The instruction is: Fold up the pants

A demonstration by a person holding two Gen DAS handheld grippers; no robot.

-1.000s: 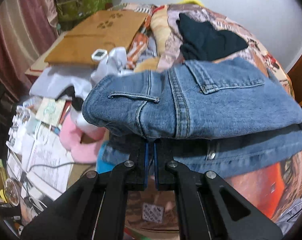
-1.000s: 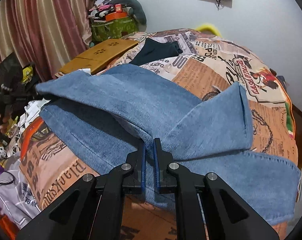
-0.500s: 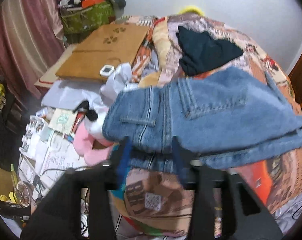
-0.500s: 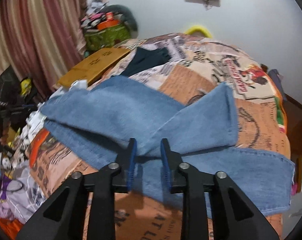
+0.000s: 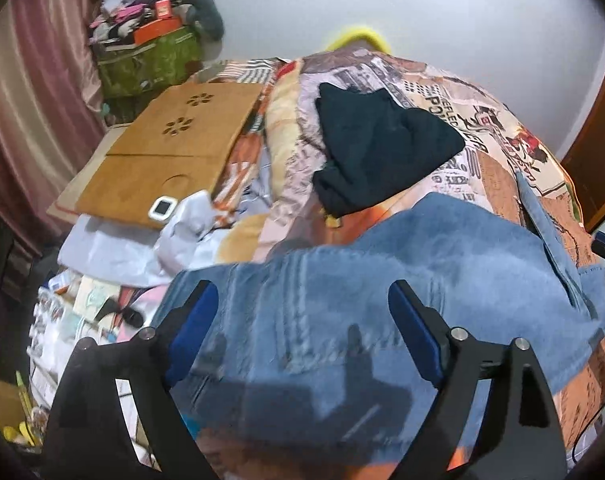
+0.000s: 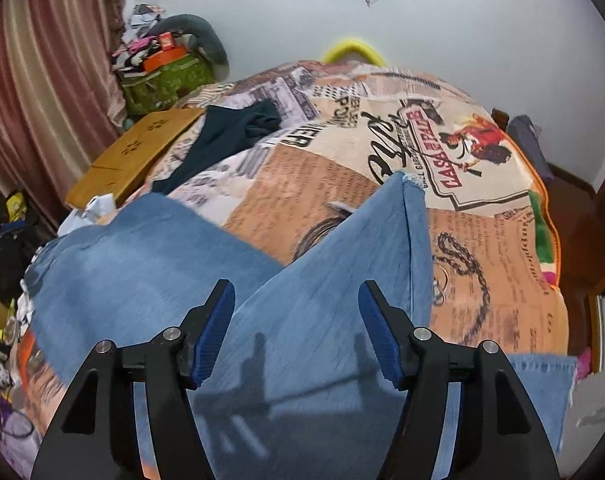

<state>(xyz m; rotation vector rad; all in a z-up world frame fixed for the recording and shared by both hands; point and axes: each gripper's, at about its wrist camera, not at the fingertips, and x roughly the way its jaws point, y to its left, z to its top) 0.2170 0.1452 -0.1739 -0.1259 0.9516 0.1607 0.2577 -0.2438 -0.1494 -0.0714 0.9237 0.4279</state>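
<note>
Since a second ago both claws have let go of the jeans point(image 6: 314, 320) and pulled back. The left claw point(image 5: 302, 320) and right claw point(image 6: 298, 320) are opening, nothing pinched between their pads. One pair of jeans lies on the bed point(image 6: 482, 248), its legs doubled over the seat so the fold sits flat, probably released to regrip. One dark garment point(image 5: 378, 152) lies beyond, and one board point(image 5: 158, 160) at the left.

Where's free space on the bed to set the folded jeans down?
Bare bedspread lies right of the jeans, out to its orange edge, and beyond the jeans toward the wall, right of the dark garment. The bed's left side is crowded: wooden board, papers and clutter.
</note>
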